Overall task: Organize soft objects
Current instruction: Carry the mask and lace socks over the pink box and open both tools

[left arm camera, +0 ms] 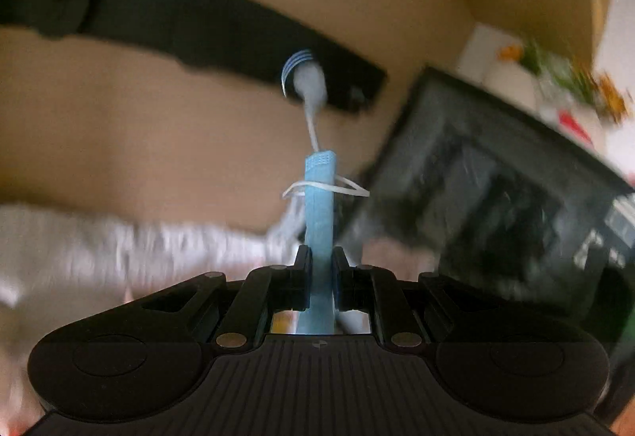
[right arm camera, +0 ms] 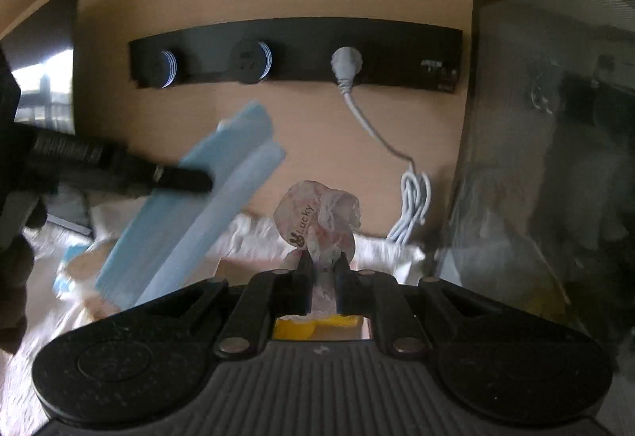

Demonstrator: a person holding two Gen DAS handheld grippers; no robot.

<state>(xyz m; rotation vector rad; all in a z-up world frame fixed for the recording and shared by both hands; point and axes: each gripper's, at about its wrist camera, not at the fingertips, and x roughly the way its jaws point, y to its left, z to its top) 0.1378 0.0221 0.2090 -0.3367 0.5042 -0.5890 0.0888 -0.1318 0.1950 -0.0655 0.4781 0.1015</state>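
The left gripper [left arm camera: 320,269] is clamped on a folded pale-blue pleated face mask [left arm camera: 319,221], pinching it near one end so the rest stands up clear of the jaws. Its white elastic ear loop [left arm camera: 325,190] has wrapped across the fold. In the right wrist view the same mask hangs as a long blue slab below and to the left of the black wall-mounted socket strip [right arm camera: 397,51], lifted off the white cloth-covered surface [right arm camera: 254,233].

The right gripper [right arm camera: 321,269] is shut on a small crumpled pink-and-white printed wrapper marked "Lucky" [right arm camera: 317,218], held upright directly below the strip. Both pieces look limp and light; I judge they are being carried off for sorting. Right of the strip stands a dark glass-fronted appliance [right arm camera: 555,142].
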